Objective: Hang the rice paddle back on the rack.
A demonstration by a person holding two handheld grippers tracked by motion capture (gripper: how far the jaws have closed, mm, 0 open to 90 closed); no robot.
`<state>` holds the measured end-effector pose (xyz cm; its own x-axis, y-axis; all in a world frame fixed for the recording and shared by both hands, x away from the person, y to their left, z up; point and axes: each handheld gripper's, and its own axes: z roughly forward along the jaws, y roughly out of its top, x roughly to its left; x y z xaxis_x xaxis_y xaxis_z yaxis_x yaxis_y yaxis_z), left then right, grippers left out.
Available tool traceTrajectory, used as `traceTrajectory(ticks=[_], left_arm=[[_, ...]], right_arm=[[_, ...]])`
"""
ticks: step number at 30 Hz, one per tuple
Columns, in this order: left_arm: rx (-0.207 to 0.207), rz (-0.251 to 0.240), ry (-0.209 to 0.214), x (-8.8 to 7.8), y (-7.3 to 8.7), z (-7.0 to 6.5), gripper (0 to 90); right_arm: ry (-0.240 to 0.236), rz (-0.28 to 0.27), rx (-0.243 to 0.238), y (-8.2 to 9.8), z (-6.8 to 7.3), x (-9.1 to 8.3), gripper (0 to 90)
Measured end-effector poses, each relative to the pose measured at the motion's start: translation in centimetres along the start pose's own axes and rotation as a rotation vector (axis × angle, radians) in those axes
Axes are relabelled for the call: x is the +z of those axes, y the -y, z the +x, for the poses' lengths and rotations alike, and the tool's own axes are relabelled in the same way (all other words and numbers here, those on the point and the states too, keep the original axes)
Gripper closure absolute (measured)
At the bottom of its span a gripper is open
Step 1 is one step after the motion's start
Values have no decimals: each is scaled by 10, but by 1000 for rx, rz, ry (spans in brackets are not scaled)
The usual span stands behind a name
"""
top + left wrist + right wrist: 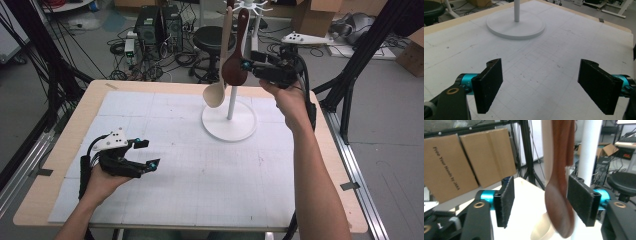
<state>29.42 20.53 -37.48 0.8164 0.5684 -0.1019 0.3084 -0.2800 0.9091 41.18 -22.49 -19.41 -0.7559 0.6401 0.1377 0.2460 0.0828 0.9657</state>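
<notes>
High view gives me the desk (165, 200), then the white rack (231, 107) with a dark wooden spoon (235, 67) hanging between my right tongs (248, 66), parted, not pressing. Left tongs (148, 153) gape empty.

the dark spoon (560, 195) is blurred, its handle top cut off by the frame's upper edge.

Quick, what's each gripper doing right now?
Left gripper: open, holding nothing.
Right gripper: open, dark wooden spoon hanging between its jaws, not gripped.
</notes>
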Motion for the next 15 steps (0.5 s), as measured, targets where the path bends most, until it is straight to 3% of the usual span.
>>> traceTrajectory(ticks=[8, 15], left_arm=[[-8, 3, -8, 0, 0, 0, 189], [-10, 11, -14, 1, 0, 1, 180]], right_arm=[[-35, 30, -1, 19, 11, -3, 256], [-58, 39, -1, 37, 17, -5, 218]])
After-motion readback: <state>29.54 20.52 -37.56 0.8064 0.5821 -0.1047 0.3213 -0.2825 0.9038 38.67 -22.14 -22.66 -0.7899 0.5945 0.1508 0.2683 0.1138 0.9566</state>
